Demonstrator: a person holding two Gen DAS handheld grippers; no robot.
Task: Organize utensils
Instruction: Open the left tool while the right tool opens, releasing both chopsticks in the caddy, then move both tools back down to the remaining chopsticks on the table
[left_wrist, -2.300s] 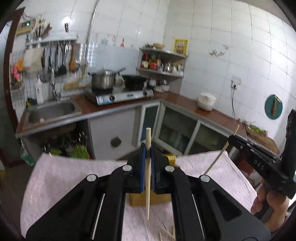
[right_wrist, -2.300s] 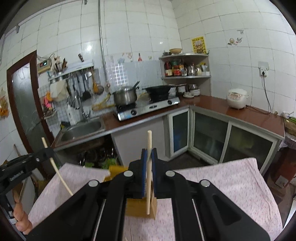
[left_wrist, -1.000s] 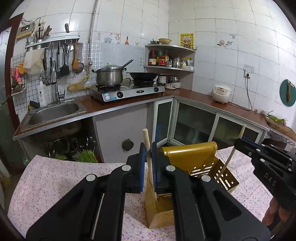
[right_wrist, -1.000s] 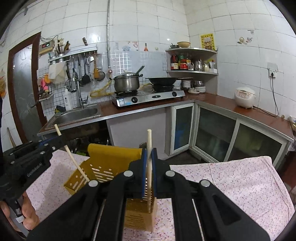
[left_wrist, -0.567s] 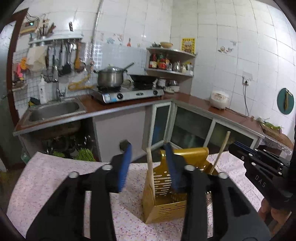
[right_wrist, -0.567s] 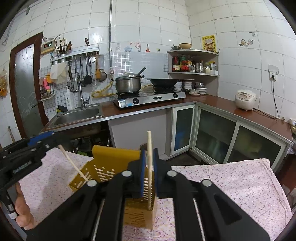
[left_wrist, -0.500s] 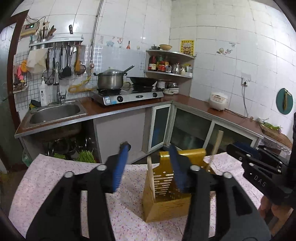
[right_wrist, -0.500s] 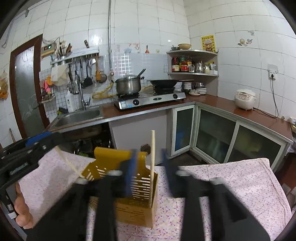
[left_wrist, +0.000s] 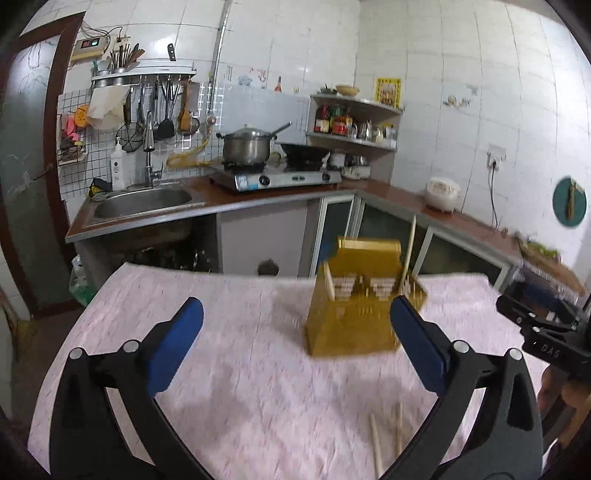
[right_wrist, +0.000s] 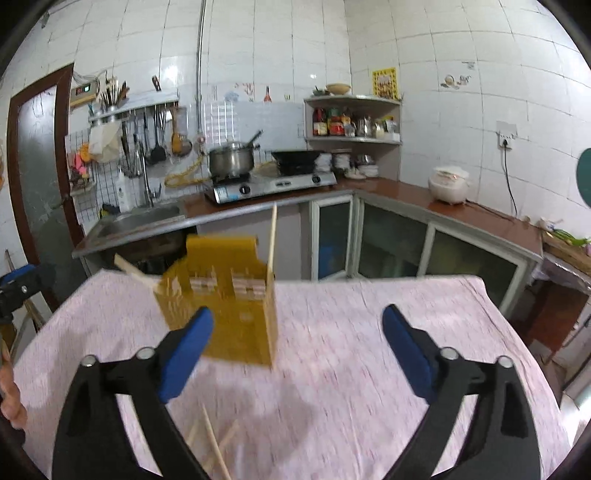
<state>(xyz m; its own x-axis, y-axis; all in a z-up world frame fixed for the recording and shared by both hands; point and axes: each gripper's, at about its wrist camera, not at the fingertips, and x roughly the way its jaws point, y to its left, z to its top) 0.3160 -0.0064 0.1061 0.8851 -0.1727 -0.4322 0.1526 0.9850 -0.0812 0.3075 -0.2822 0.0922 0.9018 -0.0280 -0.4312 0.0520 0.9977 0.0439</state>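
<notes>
A yellow slotted utensil holder (left_wrist: 354, 302) stands on the pink-clothed table (left_wrist: 240, 373); it also shows in the right wrist view (right_wrist: 225, 306). Two wooden chopsticks stand in it: one leans left (left_wrist: 328, 282), one stands upright at its right corner (left_wrist: 409, 251) (right_wrist: 272, 240). My left gripper (left_wrist: 295, 343) is open and empty, pulled back from the holder. My right gripper (right_wrist: 295, 347) is open and empty, the holder just left of its gap. Loose chopsticks lie on the cloth near me (left_wrist: 376, 446) (right_wrist: 214, 443). The right gripper's body shows at the left view's right edge (left_wrist: 546, 325).
Beyond the table runs an L-shaped kitchen counter with a sink (left_wrist: 144, 201), a gas stove with a pot (left_wrist: 247, 147) and a rice cooker (left_wrist: 441, 188). A corner shelf (left_wrist: 354, 122) holds jars. The table's far edge lies just behind the holder.
Both grippers let go of their chopsticks, which now stand in the holder. Both jaws opened wide and both grippers drew back and tilted down toward the table.
</notes>
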